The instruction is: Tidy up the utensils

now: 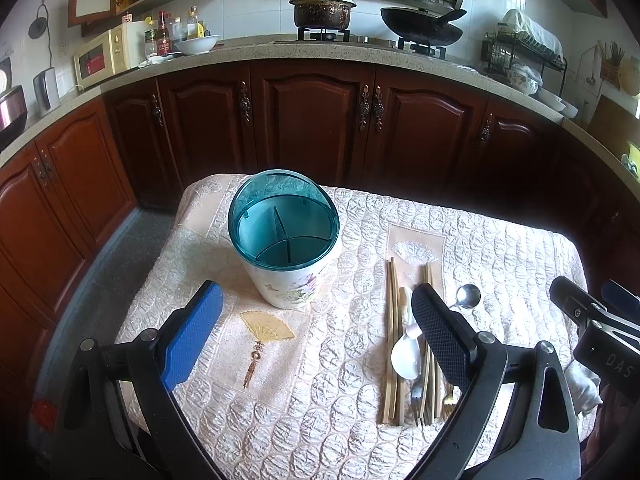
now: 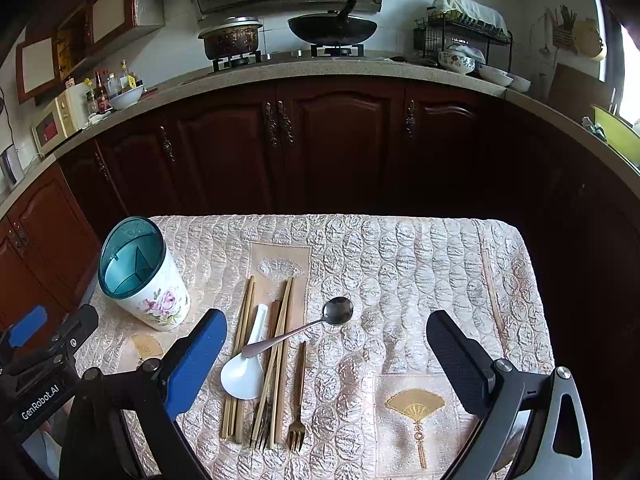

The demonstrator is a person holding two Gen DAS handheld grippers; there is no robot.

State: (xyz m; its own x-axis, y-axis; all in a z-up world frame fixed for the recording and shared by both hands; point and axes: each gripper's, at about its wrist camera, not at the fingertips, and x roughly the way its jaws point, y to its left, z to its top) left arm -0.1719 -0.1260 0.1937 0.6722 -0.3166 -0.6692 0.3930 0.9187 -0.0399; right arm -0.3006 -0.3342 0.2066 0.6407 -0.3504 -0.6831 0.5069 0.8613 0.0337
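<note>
Starting point: nothing sorted yet, judging by the empty holder.
Utensil holder: upright on the quilted bench, teal divided insert empty.
Utensils: chopsticks, white ceramic spoon, metal spoon and two forks lie loose beside the holder.
Left gripper: jaws wide apart, holding nothing.
Right gripper: jaws wide apart, hovering over the utensils.
Remaining: every utensil.
</note>
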